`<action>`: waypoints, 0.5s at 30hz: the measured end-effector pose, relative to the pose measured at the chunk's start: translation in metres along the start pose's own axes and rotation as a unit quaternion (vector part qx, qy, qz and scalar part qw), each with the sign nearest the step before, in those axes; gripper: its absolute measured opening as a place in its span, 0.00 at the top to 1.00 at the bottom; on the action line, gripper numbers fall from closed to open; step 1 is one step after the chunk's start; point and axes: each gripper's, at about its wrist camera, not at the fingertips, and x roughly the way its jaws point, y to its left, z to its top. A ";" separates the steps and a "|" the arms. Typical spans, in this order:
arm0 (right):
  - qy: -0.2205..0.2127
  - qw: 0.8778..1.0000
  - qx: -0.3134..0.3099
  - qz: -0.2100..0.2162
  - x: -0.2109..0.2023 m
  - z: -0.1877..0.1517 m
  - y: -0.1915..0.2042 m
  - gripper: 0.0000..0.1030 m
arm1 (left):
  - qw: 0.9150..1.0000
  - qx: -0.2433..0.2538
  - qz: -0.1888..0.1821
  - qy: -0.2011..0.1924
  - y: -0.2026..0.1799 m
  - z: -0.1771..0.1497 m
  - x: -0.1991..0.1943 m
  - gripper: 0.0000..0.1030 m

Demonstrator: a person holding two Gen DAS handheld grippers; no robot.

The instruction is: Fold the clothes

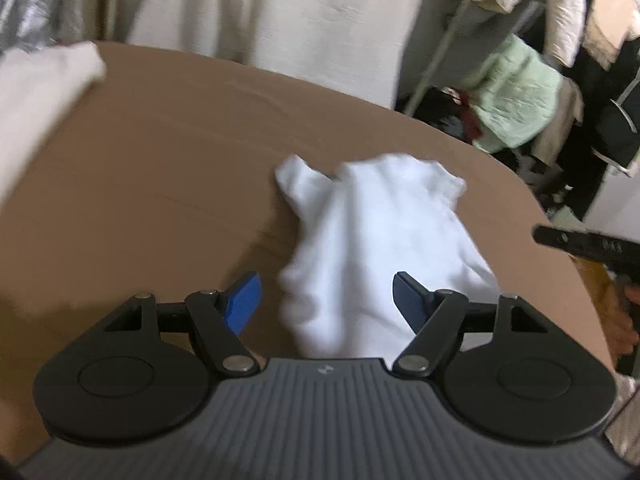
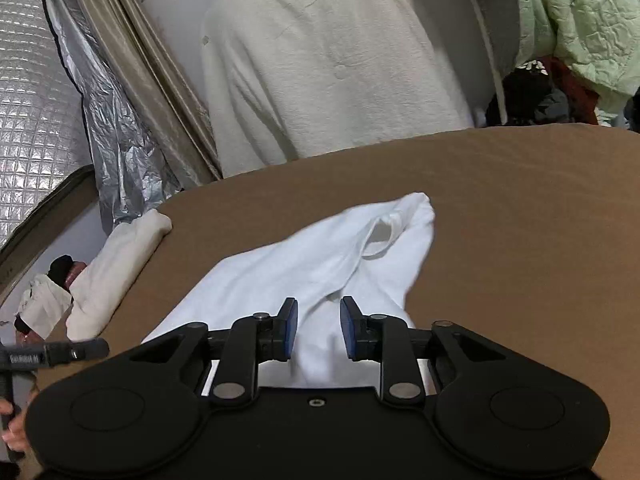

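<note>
A white garment [image 1: 372, 248] lies bunched on the brown bed surface [image 1: 160, 168]; in the right wrist view [image 2: 320, 260] its neckline shows toward the far end. My left gripper [image 1: 326, 300] is open, its blue fingers on either side of the garment's near end, above it. My right gripper [image 2: 319, 328] is open with a narrower gap, over the garment's near edge; a fold of cloth shows between the fingers, not pinched. The right gripper's body [image 1: 588, 246] shows at the right edge of the left wrist view.
A folded cream cloth [image 2: 116, 272] lies at the bed's left edge, also in the left wrist view [image 1: 36, 96]. A cream garment [image 2: 328, 64] hangs behind the bed. A green quilted item [image 2: 580, 20] and dark clutter are at the right. Silver foil sheeting [image 2: 40, 92] is at left.
</note>
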 end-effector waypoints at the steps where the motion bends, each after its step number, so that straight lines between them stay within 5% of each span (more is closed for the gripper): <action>1: 0.009 1.000 0.010 0.003 0.000 -0.001 -0.002 0.64 | 1.000 0.013 -0.001 0.001 -0.005 -0.004 0.002 0.30; 4: 0.026 0.999 0.015 0.017 -0.004 -0.010 -0.010 0.55 | 0.998 0.068 -0.009 -0.007 -0.031 -0.013 0.009 0.28; 6: 0.037 0.999 0.007 0.020 -0.002 -0.019 -0.012 0.44 | 0.995 0.086 -0.046 -0.017 -0.042 -0.021 0.004 0.25; 10: 0.084 0.996 0.005 0.016 0.010 -0.028 -0.016 0.36 | 0.987 0.024 -0.156 -0.010 -0.038 -0.026 0.019 0.19; 12: 0.109 0.994 0.010 0.016 0.019 -0.033 -0.020 0.35 | 0.990 0.016 -0.140 -0.004 -0.038 -0.028 0.026 0.19; 15: 0.139 0.990 0.015 0.008 0.033 -0.040 -0.024 0.33 | 0.994 0.074 -0.080 -0.003 -0.048 -0.036 0.038 0.19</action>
